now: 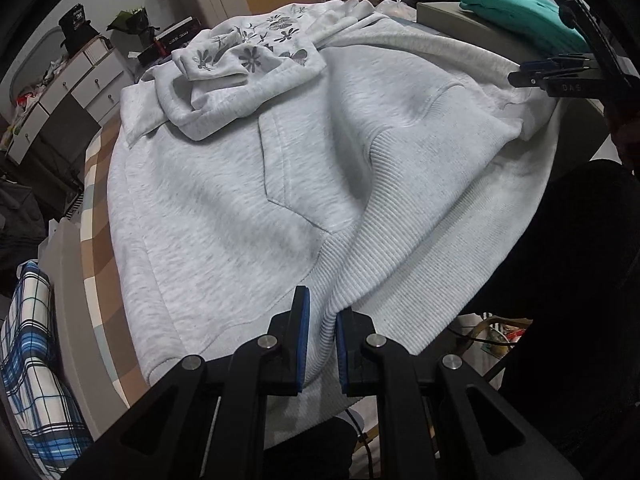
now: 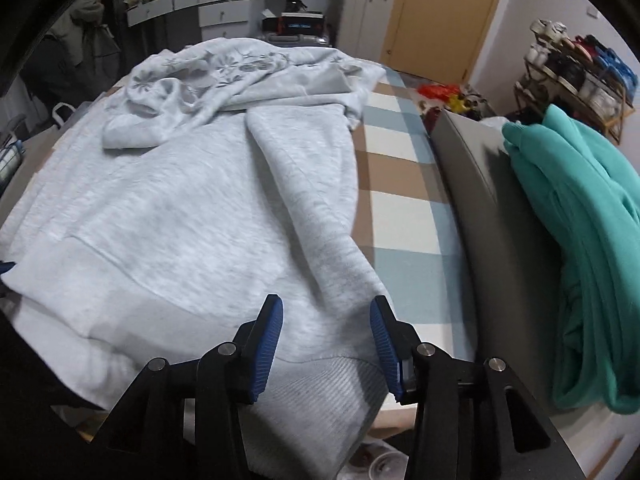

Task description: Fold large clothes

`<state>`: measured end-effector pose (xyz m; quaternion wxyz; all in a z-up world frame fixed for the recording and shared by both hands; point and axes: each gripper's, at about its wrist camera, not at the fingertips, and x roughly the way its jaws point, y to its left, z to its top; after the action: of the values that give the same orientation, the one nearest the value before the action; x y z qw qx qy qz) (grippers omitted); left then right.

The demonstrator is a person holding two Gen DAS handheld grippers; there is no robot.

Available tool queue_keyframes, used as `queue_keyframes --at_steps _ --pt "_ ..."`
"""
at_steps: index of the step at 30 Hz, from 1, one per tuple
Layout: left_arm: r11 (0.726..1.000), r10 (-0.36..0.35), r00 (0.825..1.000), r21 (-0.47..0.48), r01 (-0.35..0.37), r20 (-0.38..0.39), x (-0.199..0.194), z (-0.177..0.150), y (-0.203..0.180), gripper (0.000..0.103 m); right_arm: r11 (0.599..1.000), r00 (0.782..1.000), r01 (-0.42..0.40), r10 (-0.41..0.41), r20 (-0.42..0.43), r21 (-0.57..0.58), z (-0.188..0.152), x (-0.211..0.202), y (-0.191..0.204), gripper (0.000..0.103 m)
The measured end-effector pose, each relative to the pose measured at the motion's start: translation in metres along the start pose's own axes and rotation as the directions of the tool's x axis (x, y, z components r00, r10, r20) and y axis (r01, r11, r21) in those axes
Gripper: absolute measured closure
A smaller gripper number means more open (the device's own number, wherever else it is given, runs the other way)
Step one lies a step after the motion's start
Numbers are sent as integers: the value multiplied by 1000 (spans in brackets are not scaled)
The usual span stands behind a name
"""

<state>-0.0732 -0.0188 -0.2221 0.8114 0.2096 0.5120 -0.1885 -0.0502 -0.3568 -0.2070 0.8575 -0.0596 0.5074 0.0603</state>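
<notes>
A large light-grey hoodie [image 1: 224, 200] lies spread on a checked bed cover, its flower-printed hood [image 1: 248, 60] bunched at the far end. My left gripper [image 1: 322, 320] is shut on the ribbed hem [image 1: 400, 272] at the near edge. My right gripper [image 2: 326, 320] is open, its blue pads either side of the hem corner [image 2: 320, 384], with a sleeve [image 2: 312, 200] lying along the hoodie's right side. The right gripper also shows in the left wrist view [image 1: 556, 76] at the hoodie's far right edge.
A teal garment [image 2: 580, 220] lies heaped on a grey surface [image 2: 472, 184] to the right. The checked cover [image 2: 400, 184] shows bare beside the hoodie. Drawers [image 1: 80, 84], a door [image 2: 436, 12] and a shoe rack [image 2: 576, 68] stand around the bed. A plaid cloth [image 1: 28, 360] hangs at the left.
</notes>
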Motion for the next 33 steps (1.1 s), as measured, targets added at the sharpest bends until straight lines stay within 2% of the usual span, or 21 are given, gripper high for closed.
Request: queue_keyframes --at_steps 3,6,7,9,11,12,14,16,17,19,20,21,22,24,26,29,30,31,32,33 --pt "999 50 998 -14 -50 -25 10 3 8 95 1000 1000 -9 9 -6 20 -3 4 -8 59" --pt "996 36 999 -75 -38 -26 10 4 18 92 1000 1000 14 -13 -26 9 -5 10 -10 59" --pt "996 31 999 -88 -32 -21 9 5 21 92 999 999 38 -38 -21 -1 -6 7 -8 61" --pt "995 30 1000 -99 -30 -8 5 6 23 92 992 992 129 -128 21 -10 -7 -4 -5 54" --pt "994 18 1000 -107 -17 8 -1 7 24 92 997 996 74 -73 46 -11 -10 -13 -6 48" --pt "994 10 1000 -110 -7 21 -5 8 26 92 999 999 47 -47 27 1 -11 -12 -8 45" --pt "992 -11 998 -125 20 68 -17 8 32 92 998 999 -33 35 -22 57 -13 -3 -16 45" --pt "986 -15 993 -164 34 115 -31 6 43 91 977 984 -158 167 -54 145 -17 7 -27 45" --pt "980 -9 991 -194 36 137 -38 5 51 86 962 973 -206 220 -62 180 -18 10 -30 45" --pt "966 13 988 -256 28 155 -43 2 68 57 923 946 -287 315 -74 258 -22 18 -37 46" --pt "958 39 988 -288 6 149 -42 0 76 28 904 932 -324 355 -67 281 -24 20 -39 49" --pt "949 64 988 -313 -18 138 -40 -4 82 22 876 909 -379 412 -57 298 -25 22 -40 61" --pt "943 81 990 -331 -38 116 -35 -8 87 22 863 897 -405 438 -51 303 -27 20 -38 73" --pt "928 71 997 -369 -51 41 -17 -13 97 22 853 891 -421 453 -35 310 -28 18 -38 81" --pt "908 2 1000 -419 -12 -26 3 -19 105 22 840 885 -441 466 -4 315 -27 13 -40 86" --pt "868 -59 996 -496 17 -67 21 -25 116 22 828 889 -448 451 74 336 -24 -4 -50 90" --pt "857 -66 996 -515 23 -65 24 -26 120 22 844 900 -432 424 97 319 -22 -12 -52 91" --pt "850 -62 996 -526 19 -64 25 -27 121 22 876 920 -393 374 120 281 -20 -23 -55 93" --pt "843 -61 996 -538 16 -65 27 -29 124 23 915 943 -327 302 139 235 -18 -33 -56 94" --pt "836 -90 994 -547 38 -68 31 -29 126 23 944 960 -264 237 147 200 -17 -38 -56 94"
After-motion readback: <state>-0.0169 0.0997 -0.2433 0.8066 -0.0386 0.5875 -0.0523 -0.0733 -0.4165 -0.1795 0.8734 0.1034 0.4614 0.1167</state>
